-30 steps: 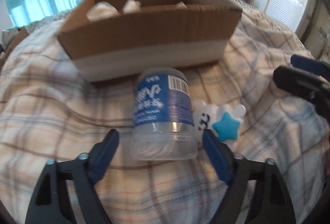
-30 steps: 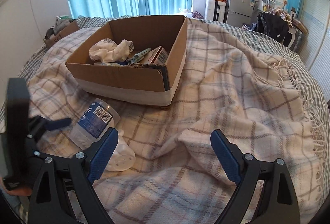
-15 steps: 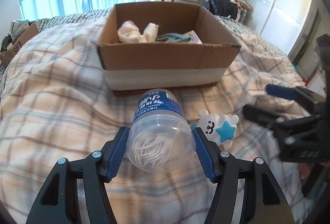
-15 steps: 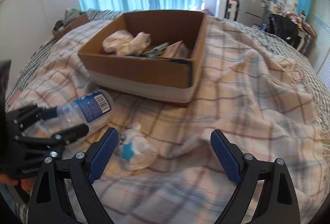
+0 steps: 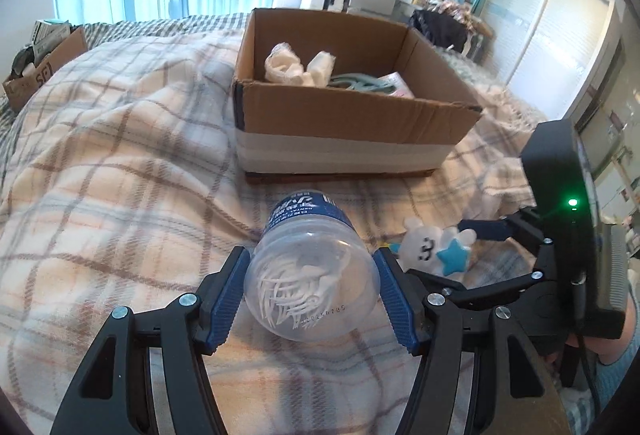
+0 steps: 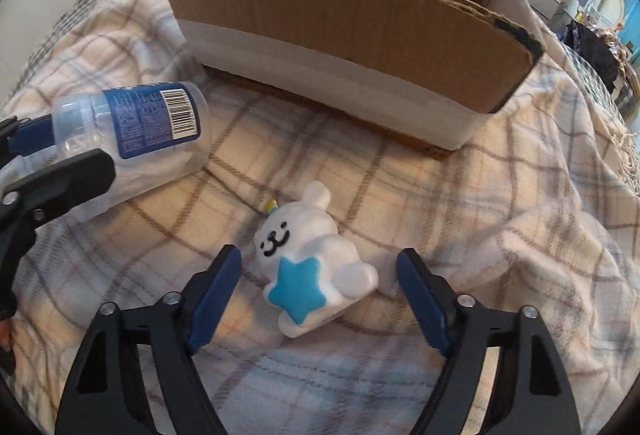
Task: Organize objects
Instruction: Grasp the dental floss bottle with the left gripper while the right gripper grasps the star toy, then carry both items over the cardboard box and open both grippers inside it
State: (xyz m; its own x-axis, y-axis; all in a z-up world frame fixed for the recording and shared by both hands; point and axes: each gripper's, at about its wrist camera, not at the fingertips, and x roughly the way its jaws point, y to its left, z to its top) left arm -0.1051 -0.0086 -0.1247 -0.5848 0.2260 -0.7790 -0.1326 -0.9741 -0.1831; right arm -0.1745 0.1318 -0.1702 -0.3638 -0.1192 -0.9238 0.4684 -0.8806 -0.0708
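A checked blanket is spread under everything; its edges are cut off by the round frame. Ahead of both tongs a cardboard box is placed on it, with a white band along its lower wall. In the left wrist view white cloth bundles, a grey-green item and a pink packet corner are seen inside, but most of the contents are hidden by the near wall; in the right wrist view almost nothing inside can be made out. At the far left a second small carton is seen, with letters that look like "SF".

The left tongs are clenched on a clear plastic jar, which is held by its bottom end and is lifted off the blanket. White picks are seen through its base. A blue label with a barcode is wrapped around it; the small print is not readable, and a printed code on the base is seen mirrored.

The right tongs are closing around a white bear figure with a blue star, which lies on the blanket between the pads without being touched by them. It lies just right of the jar.
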